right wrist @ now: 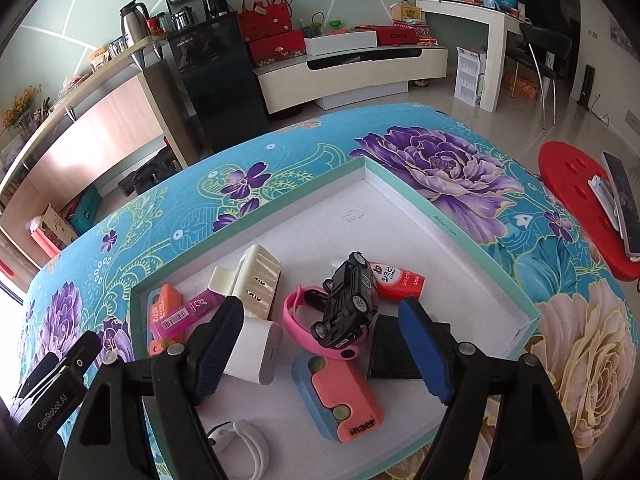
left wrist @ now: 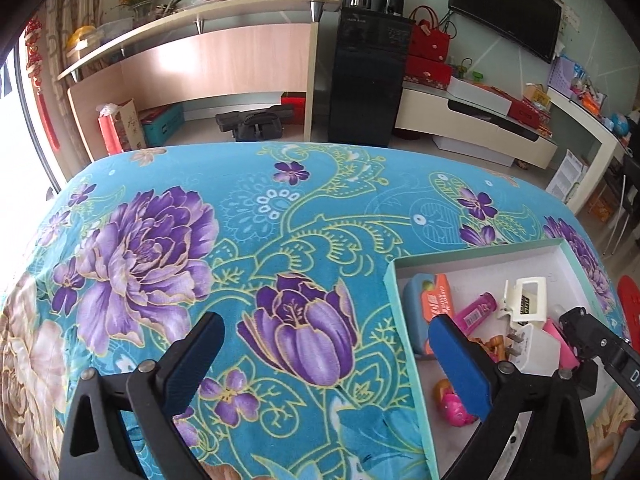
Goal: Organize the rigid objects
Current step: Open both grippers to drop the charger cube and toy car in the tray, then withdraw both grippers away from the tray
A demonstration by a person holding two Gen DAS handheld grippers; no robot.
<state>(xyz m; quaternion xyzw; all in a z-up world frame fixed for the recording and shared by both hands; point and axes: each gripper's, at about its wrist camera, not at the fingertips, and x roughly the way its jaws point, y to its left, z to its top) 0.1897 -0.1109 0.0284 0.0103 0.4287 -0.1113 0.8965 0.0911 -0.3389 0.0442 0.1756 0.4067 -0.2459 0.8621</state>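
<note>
A shallow white box with a teal rim (right wrist: 460,236) lies on the blue flowered cloth (left wrist: 240,240). In it are a black toy car (right wrist: 348,304) on a pink wristband (right wrist: 294,316), a red tube (right wrist: 396,280), a white charger (right wrist: 256,348), a white clip (right wrist: 256,280), a pink tube (right wrist: 188,312) and a pink-and-blue case (right wrist: 340,396). My right gripper (right wrist: 322,320) stands open over the box, the car between its fingers with the pads apart from it. My left gripper (left wrist: 324,332) is wide open and empty above the cloth, its right finger (left wrist: 460,360) over the box's left rim (left wrist: 394,280).
A red stool (right wrist: 576,184) with a dark flat device (right wrist: 624,208) on it stands off the table's right side. The table's far edge (left wrist: 280,146) drops to the floor. A black cabinet (left wrist: 368,80) and low shelves stand beyond.
</note>
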